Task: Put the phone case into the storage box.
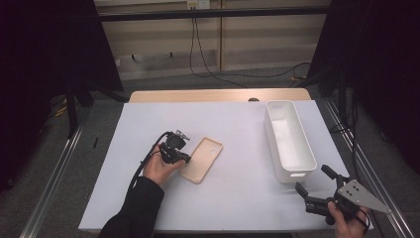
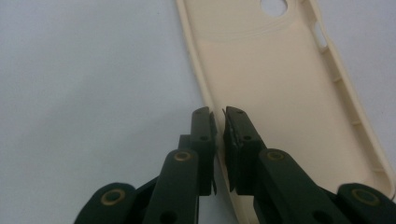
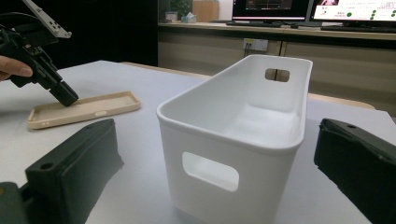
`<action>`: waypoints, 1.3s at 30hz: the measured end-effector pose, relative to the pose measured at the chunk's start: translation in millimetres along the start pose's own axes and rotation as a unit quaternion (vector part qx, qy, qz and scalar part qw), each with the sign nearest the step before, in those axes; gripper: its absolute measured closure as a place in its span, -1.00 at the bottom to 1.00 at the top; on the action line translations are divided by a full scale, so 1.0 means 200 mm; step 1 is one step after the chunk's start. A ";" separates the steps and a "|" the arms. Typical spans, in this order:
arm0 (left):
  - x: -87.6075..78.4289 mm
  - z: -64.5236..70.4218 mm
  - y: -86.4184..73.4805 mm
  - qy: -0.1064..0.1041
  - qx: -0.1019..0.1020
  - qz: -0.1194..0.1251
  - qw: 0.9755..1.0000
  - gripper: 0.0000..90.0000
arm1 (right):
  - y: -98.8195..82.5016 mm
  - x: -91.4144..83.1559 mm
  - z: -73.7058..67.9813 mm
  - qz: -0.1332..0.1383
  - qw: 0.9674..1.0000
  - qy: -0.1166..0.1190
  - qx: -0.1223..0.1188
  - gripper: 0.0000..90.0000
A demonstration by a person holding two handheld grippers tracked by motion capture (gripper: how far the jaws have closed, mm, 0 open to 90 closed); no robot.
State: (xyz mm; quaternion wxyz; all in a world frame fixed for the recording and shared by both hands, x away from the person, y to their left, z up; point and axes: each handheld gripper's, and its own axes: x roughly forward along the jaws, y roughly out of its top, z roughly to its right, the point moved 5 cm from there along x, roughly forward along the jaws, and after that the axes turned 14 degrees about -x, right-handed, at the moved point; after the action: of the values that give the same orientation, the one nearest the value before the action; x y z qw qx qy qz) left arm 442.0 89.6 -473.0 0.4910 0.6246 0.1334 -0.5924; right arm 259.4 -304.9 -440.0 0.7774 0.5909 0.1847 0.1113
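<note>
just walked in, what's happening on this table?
A person works two handheld grippers at a table with a white cover. The left gripper has its jaws pinched on the side wall of a beige phone case that lies open side up. The right gripper waits with jaws wide open near the end of an empty white bin, not touching it. The case is apparently about to be lifted, perhaps toward the bin.

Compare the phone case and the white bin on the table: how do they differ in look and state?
The phone case is beige, flat and shallow; the white bin is tall and deep, with handle cut-outs. The left tool pinches the case's side wall; the bin stands untouched, with the open right tool near its end. Both lie open side up and empty on the white table.
</note>
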 end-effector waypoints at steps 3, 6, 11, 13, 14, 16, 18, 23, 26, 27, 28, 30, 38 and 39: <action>0.00 0.00 0.00 -0.001 -0.002 0.002 1.000 0.86 | 0.00 0.00 0.00 0.000 1.000 0.001 0.000 -1.00; 0.00 0.00 0.00 0.000 0.000 0.003 1.000 0.87 | 0.00 0.00 0.00 0.000 1.000 0.003 0.000 -1.00; 0.00 0.01 0.00 0.012 0.014 0.007 1.000 0.92 | 0.00 0.00 0.00 0.001 1.000 0.002 0.000 -1.00; 0.00 0.01 0.00 0.012 0.013 0.007 1.000 0.92 | 0.00 0.00 0.00 0.000 1.000 0.003 0.000 -1.00; 0.00 0.01 0.00 0.011 0.013 0.007 1.000 0.92 | 0.00 0.00 0.00 0.000 1.000 0.003 0.000 -1.00; 0.00 0.01 0.00 0.007 0.010 0.005 1.000 0.93 | 0.00 0.00 0.00 0.000 1.000 0.004 0.000 -1.00; 0.00 0.00 0.00 0.003 0.009 0.004 1.000 0.94 | 0.00 0.00 -0.01 0.000 1.000 0.005 0.000 -1.00; 0.01 0.00 0.01 -0.001 -0.005 0.001 1.000 0.95 | 0.00 0.00 -0.01 0.000 1.000 0.006 0.000 -1.00; 0.01 -0.01 0.01 -0.012 -0.014 0.002 1.000 0.95 | 0.00 0.00 -0.01 0.000 1.000 0.006 0.001 -1.00; 0.01 -0.02 0.00 -0.022 -0.022 0.002 1.000 0.95 | 0.00 0.00 -0.01 0.000 1.000 0.006 0.002 -1.00; 0.01 -0.02 0.01 -0.024 -0.021 0.003 0.999 0.95 | 0.00 0.00 -0.01 -0.001 1.000 0.005 0.002 -1.00; 0.01 -0.02 0.01 -0.024 -0.021 0.003 0.999 0.95 | 0.00 0.00 -0.01 -0.001 1.000 0.006 0.002 -1.00; 0.00 -0.02 0.01 -0.020 -0.029 0.009 0.999 0.95 | 0.00 0.00 0.00 0.001 1.000 0.002 0.000 -1.00; 0.00 -0.02 0.01 -0.018 -0.031 0.012 0.999 0.95 | 0.00 0.00 0.00 0.000 1.000 0.003 0.003 -1.00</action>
State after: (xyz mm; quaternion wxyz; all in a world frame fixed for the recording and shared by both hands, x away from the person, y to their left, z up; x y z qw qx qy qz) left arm 445.3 91.7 -473.9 0.5194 0.5999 0.1354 -0.5933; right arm 258.9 -305.0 -440.2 0.7752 0.5927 0.1871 0.1129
